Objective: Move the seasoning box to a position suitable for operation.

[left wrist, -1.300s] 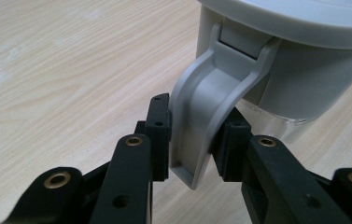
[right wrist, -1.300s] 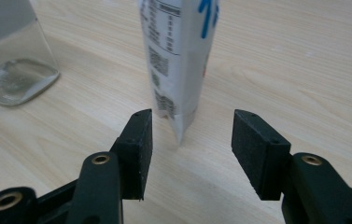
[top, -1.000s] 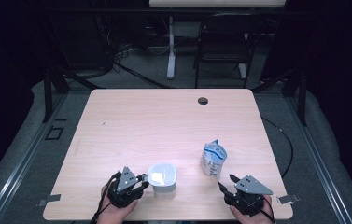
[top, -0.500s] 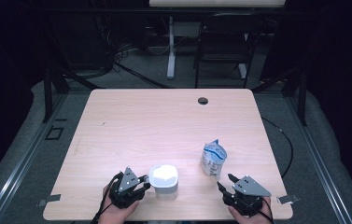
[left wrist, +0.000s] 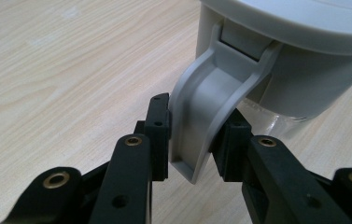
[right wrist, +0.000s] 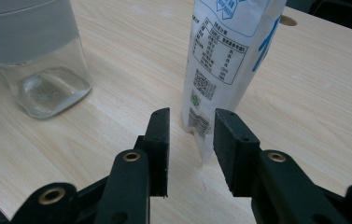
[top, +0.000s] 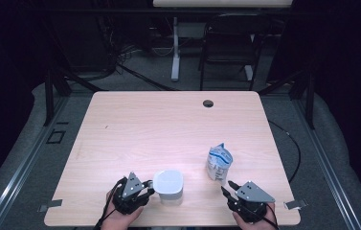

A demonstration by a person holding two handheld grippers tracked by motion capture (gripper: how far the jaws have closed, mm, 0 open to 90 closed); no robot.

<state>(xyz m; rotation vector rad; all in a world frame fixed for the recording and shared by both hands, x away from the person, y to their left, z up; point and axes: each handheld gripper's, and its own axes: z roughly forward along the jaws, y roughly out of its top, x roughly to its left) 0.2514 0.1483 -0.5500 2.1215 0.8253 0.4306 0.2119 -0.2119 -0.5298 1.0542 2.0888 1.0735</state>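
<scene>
A clear jug with a grey lid (top: 168,184) stands near the table's front edge. My left gripper (top: 150,191) is beside it on the left. In the left gripper view this gripper (left wrist: 197,135) is shut on the jug's grey handle (left wrist: 211,93), one pad against each side. A white and blue bag (top: 219,162) stands upright to the right of the jug. My right gripper (top: 227,186) is just in front of it. Its jaws (right wrist: 191,126) have just been closing and straddle the bag's (right wrist: 229,46) lower edge, with a gap still showing at the left pad.
The wooden table (top: 168,129) has a round cable hole (top: 208,103) near its far edge. A dark chair (top: 228,43) and a desk leg (top: 175,48) stand on the floor beyond. The jug (right wrist: 33,46) sits to the left in the right gripper view.
The right gripper's jaws look a little closer together around the bag's lower edge. The left gripper, jug and bag have kept still.
</scene>
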